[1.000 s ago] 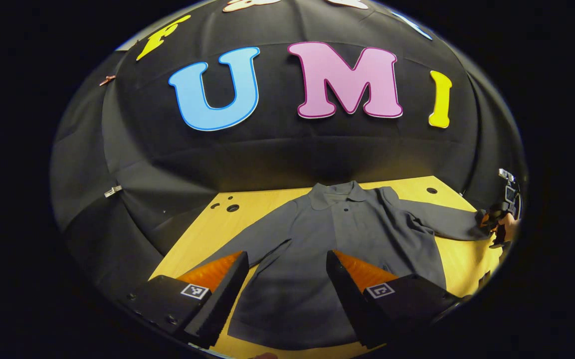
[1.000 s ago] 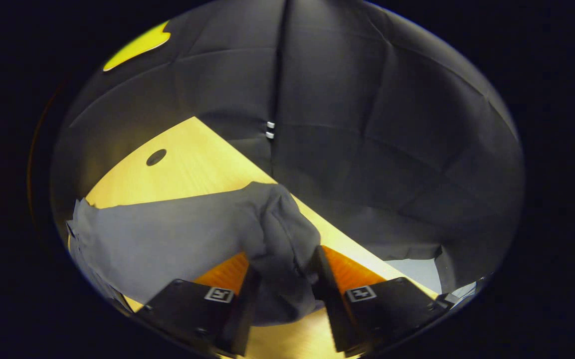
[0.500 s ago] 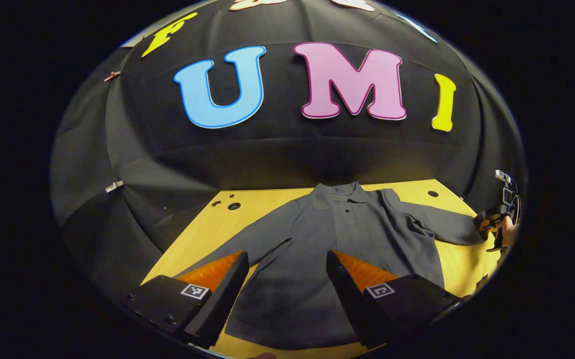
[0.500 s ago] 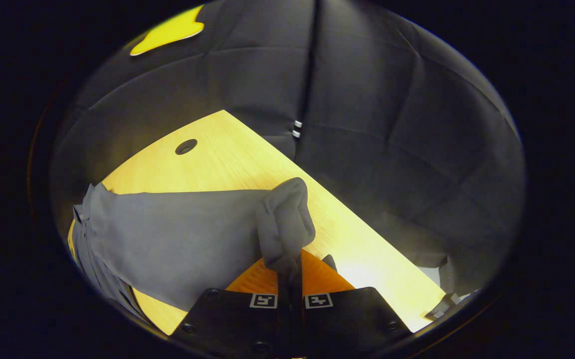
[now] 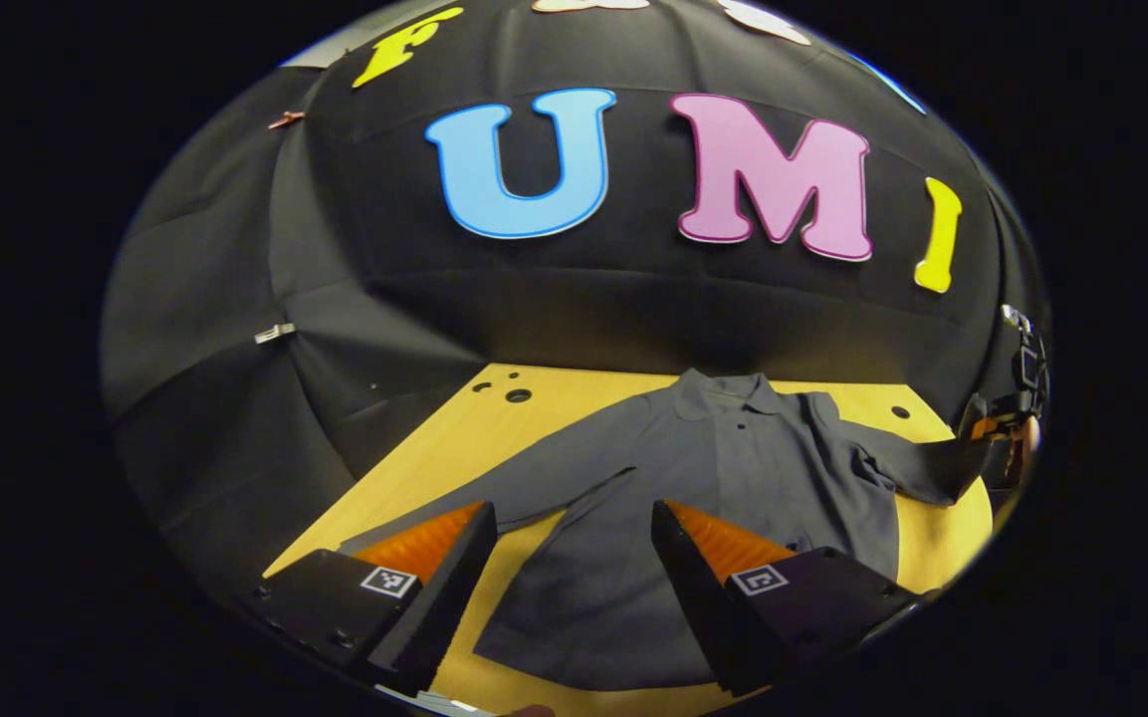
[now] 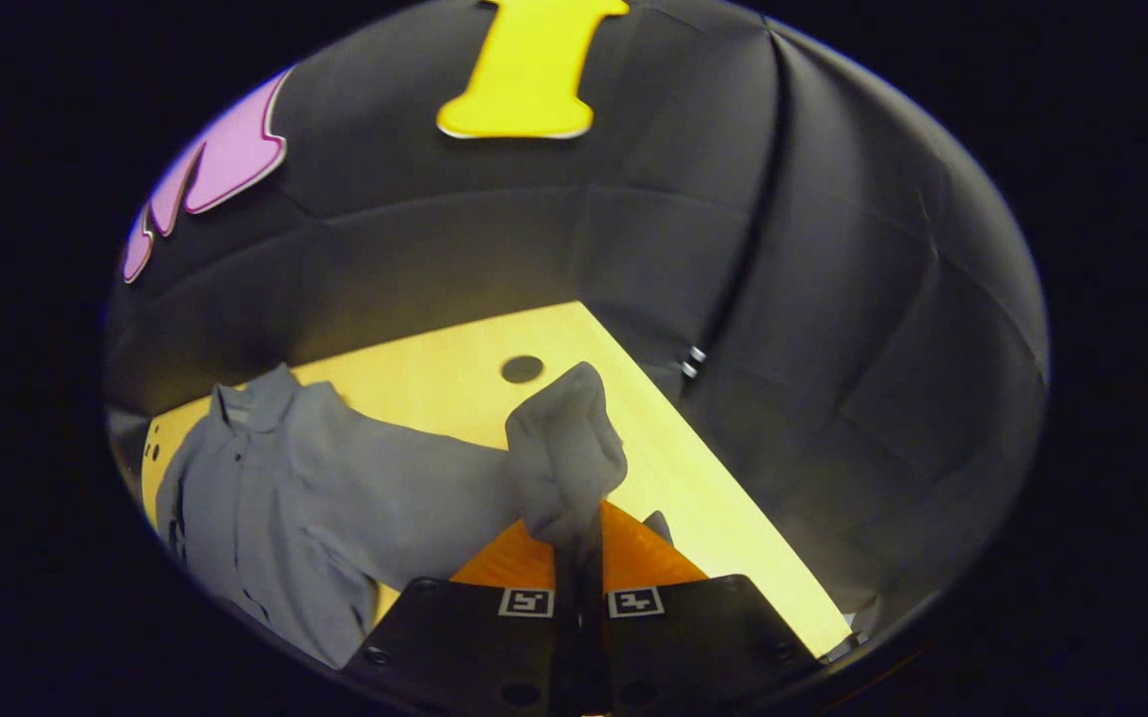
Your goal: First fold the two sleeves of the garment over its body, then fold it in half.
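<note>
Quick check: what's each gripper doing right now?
Left gripper: open, holding nothing, above the shirt.
Right gripper: closed on the sleeve cuff.

left gripper (image 5: 564,568): two wedge-shaped fingers on blocky bases, each base bearing a small square black-and-white marker; round screws on the left base
right gripper (image 6: 578,558): two blocky bases, one square marker each; round screws along the lower edge

A staged recording booth: black cloth walls (image 5: 235,299) pinned with clips (image 5: 275,333) surround a bare wooden counter (image 5: 454,448).
</note>
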A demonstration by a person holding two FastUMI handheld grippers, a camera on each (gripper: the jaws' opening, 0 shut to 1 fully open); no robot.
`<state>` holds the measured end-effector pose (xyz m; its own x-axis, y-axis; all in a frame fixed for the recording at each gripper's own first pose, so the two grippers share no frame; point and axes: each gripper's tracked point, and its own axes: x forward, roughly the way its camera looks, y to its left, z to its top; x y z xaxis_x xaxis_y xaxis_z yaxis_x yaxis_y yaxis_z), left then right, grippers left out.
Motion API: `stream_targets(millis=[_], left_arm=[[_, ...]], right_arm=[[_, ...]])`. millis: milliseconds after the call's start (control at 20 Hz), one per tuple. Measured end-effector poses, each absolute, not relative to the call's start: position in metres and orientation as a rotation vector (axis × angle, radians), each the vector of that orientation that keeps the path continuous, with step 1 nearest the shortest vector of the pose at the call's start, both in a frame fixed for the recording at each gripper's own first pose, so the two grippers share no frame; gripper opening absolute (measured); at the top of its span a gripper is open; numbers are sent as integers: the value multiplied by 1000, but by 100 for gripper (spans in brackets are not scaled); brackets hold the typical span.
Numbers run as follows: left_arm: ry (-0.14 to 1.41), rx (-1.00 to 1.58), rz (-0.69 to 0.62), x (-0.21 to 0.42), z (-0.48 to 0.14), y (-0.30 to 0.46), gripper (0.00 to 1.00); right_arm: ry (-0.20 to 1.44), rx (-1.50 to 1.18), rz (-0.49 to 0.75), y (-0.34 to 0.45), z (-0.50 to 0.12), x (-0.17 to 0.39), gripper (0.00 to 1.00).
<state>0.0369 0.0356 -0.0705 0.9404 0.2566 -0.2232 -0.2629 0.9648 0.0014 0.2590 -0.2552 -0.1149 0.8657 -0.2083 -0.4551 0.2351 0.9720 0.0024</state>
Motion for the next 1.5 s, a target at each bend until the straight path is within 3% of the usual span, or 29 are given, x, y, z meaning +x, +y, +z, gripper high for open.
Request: stream_targets(millis=[350, 650, 1100, 1350, 1500], left_arm=[[246, -80, 374, 4, -85, 77, 99], [253, -119, 455, -27, -95, 113, 99], [297, -199, 562, -65, -107, 165, 99], [297, -228, 625, -80, -116, 197, 98], [282, -248, 644, -89, -119, 207, 99]], right_arm=[[342, -28, -33, -126, -42, 302, 5], [319, -50, 136, 11, -34, 316, 5], [415, -96, 323, 188, -90, 303, 5], [482, -108, 367, 262, -142, 295, 5], [524, -138, 362, 289, -169, 291, 12]])
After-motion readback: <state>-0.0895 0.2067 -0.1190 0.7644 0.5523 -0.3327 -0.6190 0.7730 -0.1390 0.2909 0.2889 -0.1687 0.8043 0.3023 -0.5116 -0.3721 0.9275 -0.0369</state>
